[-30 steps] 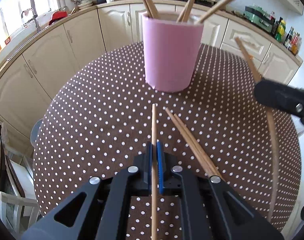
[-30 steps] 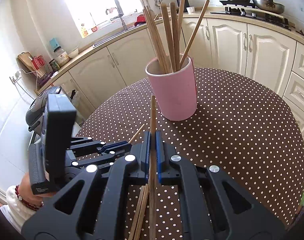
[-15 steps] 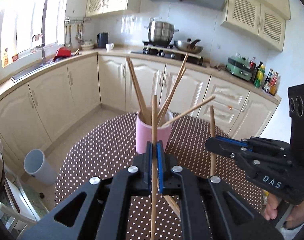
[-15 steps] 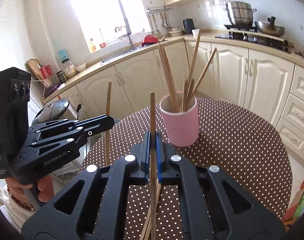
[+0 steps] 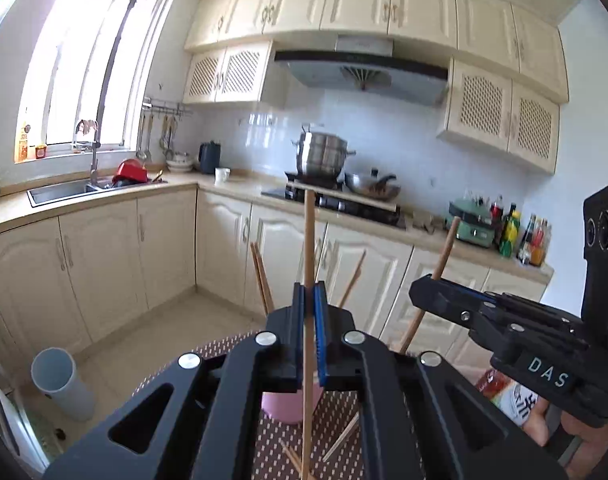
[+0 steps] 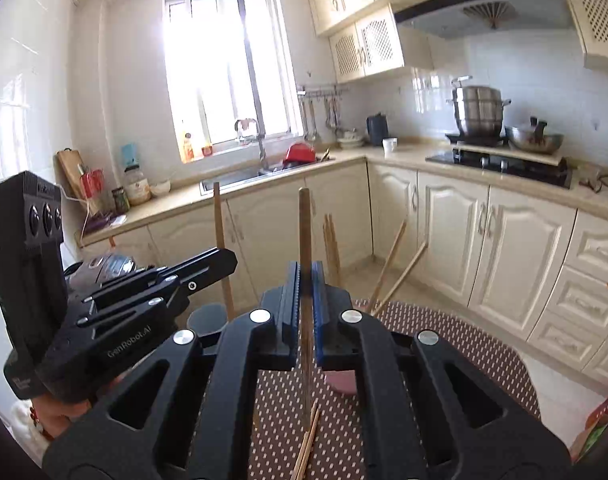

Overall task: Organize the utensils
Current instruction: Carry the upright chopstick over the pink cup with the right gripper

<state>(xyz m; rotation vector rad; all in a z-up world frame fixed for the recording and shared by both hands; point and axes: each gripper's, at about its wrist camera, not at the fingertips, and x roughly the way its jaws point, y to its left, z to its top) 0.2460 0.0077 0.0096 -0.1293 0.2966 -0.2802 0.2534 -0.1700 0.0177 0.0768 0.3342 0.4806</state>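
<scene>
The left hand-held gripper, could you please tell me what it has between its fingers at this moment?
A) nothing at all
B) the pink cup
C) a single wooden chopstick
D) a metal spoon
C: in the left wrist view, the left hand-held gripper is shut on one wooden chopstick, which stands upright between the blue pads, above the pink cup.

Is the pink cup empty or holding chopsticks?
Holding chopsticks: several sticks rise from the pink cup, mostly hidden behind the right hand-held gripper.
</scene>
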